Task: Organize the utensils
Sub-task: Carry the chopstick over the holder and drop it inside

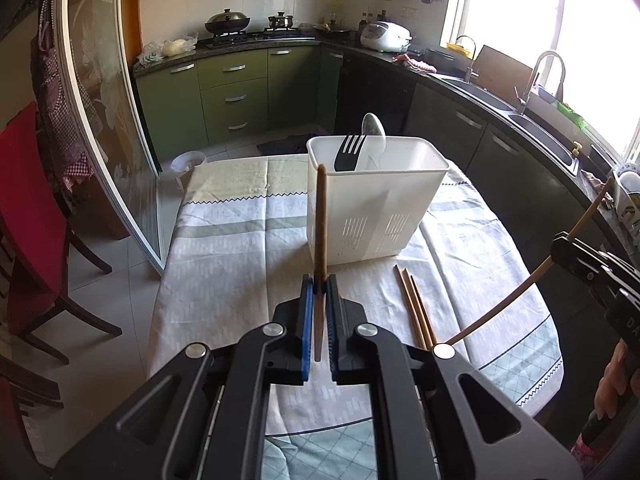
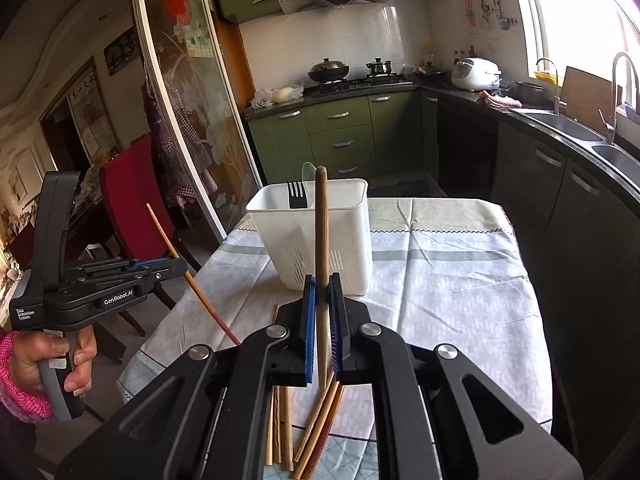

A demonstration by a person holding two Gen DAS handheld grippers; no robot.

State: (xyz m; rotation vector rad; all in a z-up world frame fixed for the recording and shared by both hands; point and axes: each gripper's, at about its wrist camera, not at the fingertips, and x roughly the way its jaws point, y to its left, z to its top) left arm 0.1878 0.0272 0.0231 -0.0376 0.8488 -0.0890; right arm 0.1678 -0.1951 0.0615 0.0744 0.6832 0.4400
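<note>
Left gripper: jaws nearly shut on a wooden chopstick, long axis upright, tip up.
Right gripper: nearly shut on another chopstick, also upright.
Loose chopsticks: flat on patterned tablecloth.
Utensil bin: white slotted plastic, holding black fork and spoon.

The left gripper tilts downward toward the white caddy, its jaws closed on a single chopstick that rises upright between the blue pads. The right gripper points at the same caddy from its other side — jaws likewise clamped on a chopstick. A hand in a pink sleeve wraps the left gripper's handle, fingers curled round it.
</note>
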